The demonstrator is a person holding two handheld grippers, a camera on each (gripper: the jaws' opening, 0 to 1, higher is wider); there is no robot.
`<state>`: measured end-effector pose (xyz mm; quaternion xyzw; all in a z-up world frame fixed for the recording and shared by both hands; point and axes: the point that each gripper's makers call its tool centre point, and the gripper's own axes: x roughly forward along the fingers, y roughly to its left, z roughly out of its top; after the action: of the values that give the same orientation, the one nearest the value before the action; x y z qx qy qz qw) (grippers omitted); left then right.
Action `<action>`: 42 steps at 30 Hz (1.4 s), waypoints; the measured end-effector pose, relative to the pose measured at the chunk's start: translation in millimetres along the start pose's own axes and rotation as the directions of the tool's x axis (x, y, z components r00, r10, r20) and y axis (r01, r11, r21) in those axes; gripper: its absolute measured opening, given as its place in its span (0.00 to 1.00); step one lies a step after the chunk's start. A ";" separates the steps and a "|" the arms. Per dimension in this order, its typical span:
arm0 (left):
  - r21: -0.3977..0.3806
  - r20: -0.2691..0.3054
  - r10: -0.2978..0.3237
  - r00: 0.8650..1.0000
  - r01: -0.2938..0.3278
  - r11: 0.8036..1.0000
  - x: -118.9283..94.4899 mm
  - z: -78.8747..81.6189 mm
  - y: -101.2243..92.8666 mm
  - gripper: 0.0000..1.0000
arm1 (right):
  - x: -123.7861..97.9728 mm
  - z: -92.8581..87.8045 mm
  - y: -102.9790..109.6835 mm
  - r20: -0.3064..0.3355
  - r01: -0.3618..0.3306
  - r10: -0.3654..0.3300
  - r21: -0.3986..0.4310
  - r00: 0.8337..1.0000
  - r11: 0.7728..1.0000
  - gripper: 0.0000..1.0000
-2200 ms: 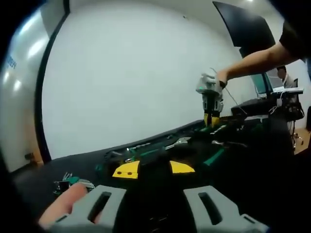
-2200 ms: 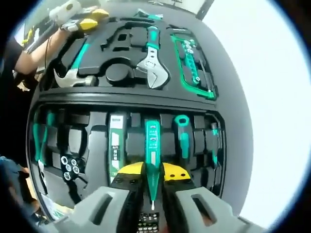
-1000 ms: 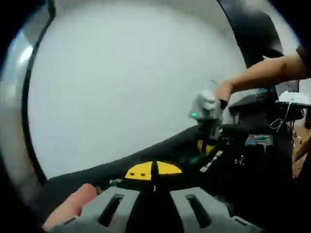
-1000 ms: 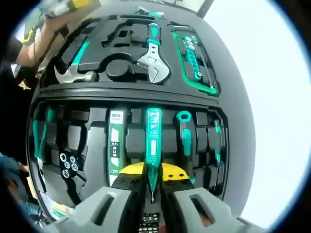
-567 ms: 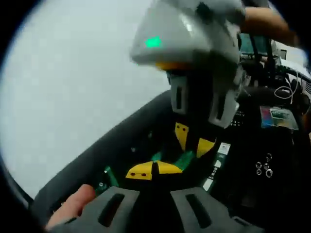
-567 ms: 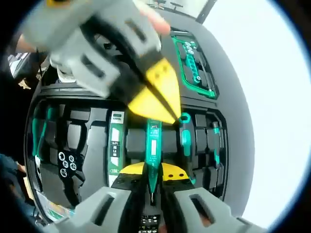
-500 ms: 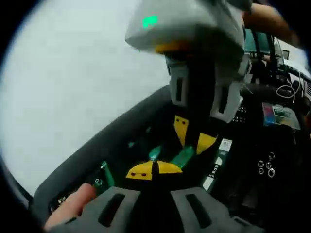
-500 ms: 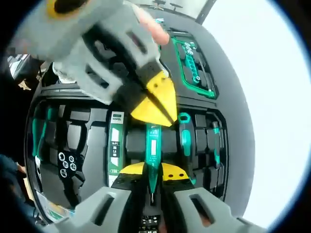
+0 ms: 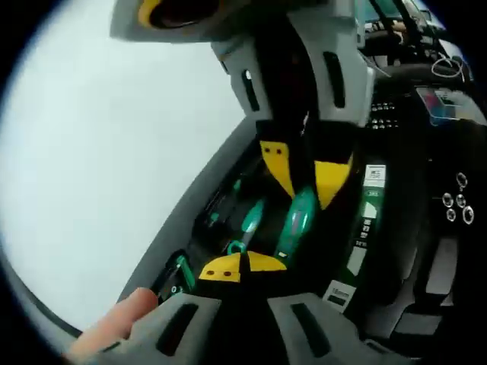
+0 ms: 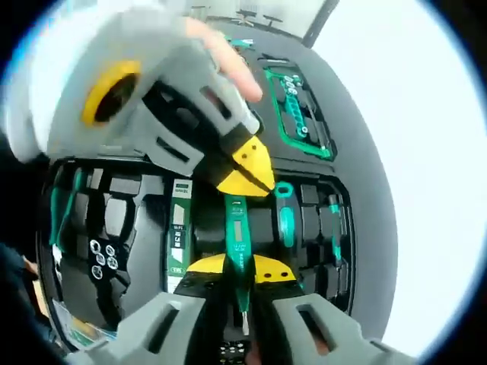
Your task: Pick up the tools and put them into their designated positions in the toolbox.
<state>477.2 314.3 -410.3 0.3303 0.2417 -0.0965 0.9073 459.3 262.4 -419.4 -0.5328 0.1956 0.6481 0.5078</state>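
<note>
My right gripper [image 10: 240, 268] is shut on a green tester pen [image 10: 237, 228], held lengthwise over the lower tray of the open black toolbox [image 10: 213, 217]. My left gripper [image 10: 255, 176] comes in from the upper left, jaws shut, its yellow tips at the pen's far end. In the left gripper view my left gripper [image 9: 242, 265] is shut with nothing between its tips. The right gripper [image 9: 304, 171] reaches down from above, holding the green pen [image 9: 297, 220] over the toolbox [image 9: 396, 296].
A green screwdriver [image 10: 286, 217] and a green bar with a white label [image 10: 177, 228] lie in slots either side of the pen. Round sockets [image 10: 103, 258] sit lower left. A green rail of bits [image 10: 297, 106] lies in the upper tray. A finger [image 9: 114, 327] rests by my left jaw.
My left gripper has moved in close to the right gripper, its shut tips now at the pen's far end. The right gripper still holds the pen over the same slot.
</note>
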 end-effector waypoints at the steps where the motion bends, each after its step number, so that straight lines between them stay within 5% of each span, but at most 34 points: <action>1: -0.036 -0.003 -0.017 1.000 0.017 0.999 -6.1 2.6 -4.1 0.00 | -0.5 -0.2 -1.2 0.001 0.000 0.000 0.010 1.000 1.000 0.08; 13: -0.029 0.037 0.043 0.998 -0.042 0.999 -3.6 4.0 7.3 0.00 | 5.8 -2.1 -4.2 0.076 0.116 -0.120 0.053 0.990 0.992 0.09; 18: -0.159 0.097 -0.022 0.995 0.038 0.987 -17.1 15.6 -2.1 0.00 | -17.6 -5.8 -4.8 0.120 0.096 -0.098 0.020 0.988 0.995 0.12; 19: -0.155 0.096 -0.023 0.995 0.038 0.987 -18.4 16.8 -4.2 0.00 | -25.8 2.3 -3.5 0.171 0.063 -0.071 0.051 0.983 0.997 0.09; 21: -0.140 0.099 -0.041 0.994 0.054 0.989 -15.8 19.5 -11.3 0.00 | -36.0 13.3 -19.6 0.217 0.098 -0.135 0.174 0.967 0.980 0.01; 24: -0.111 0.090 -0.022 0.996 0.032 0.993 -10.8 19.8 -10.3 0.00 | -25.5 15.4 -16.9 0.207 0.118 -0.151 0.165 0.967 0.979 0.00; 27: -0.128 0.089 -0.025 0.996 0.037 0.991 -11.0 19.6 -9.6 0.00 | -12.4 -4.1 -11.4 0.121 0.158 -0.172 0.118 0.978 0.980 0.00; 28: -0.126 0.092 -0.024 0.995 0.035 0.991 -11.0 19.5 -9.7 0.00 | -16.6 -0.1 -11.7 0.154 0.169 -0.177 0.062 0.972 0.984 0.00; 31: -0.118 0.104 -0.012 0.994 0.024 0.993 -10.7 18.9 -9.6 0.00 | -16.8 2.7 -12.2 0.170 0.173 -0.196 0.142 0.966 0.975 0.00; 38: -0.103 0.123 0.004 0.992 0.009 0.995 -10.0 21.1 -10.6 0.00 | -15.8 2.3 -11.2 0.111 0.328 -0.323 -0.031 0.940 0.944 0.00; 39: -0.105 0.126 -0.013 0.992 0.026 0.994 -8.5 21.0 -13.3 0.00 | -13.0 -14.7 -12.6 0.021 0.369 -0.369 -0.014 0.929 0.929 0.00; 40: -0.058 0.124 0.005 0.992 0.002 0.998 -12.2 12.7 -14.4 0.00 | -13.5 -12.2 -15.8 0.026 0.384 -0.384 -0.138 0.923 0.913 0.00; 41: -0.059 0.136 0.016 0.991 -0.008 0.998 -17.6 8.7 -18.4 0.00 | -7.5 4.7 -24.3 0.142 0.428 -0.406 -0.191 0.903 0.883 0.00; 42: -0.066 0.136 0.019 0.991 -0.010 0.998 -15.3 10.3 -19.3 0.00 | -10.2 -6.2 -28.0 0.101 0.444 -0.433 -0.179 0.896 0.878 0.00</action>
<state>461.3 293.2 -406.4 0.2947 0.1796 -0.1042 0.9328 485.8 264.3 -404.5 -0.5919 -0.0102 0.5477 0.5913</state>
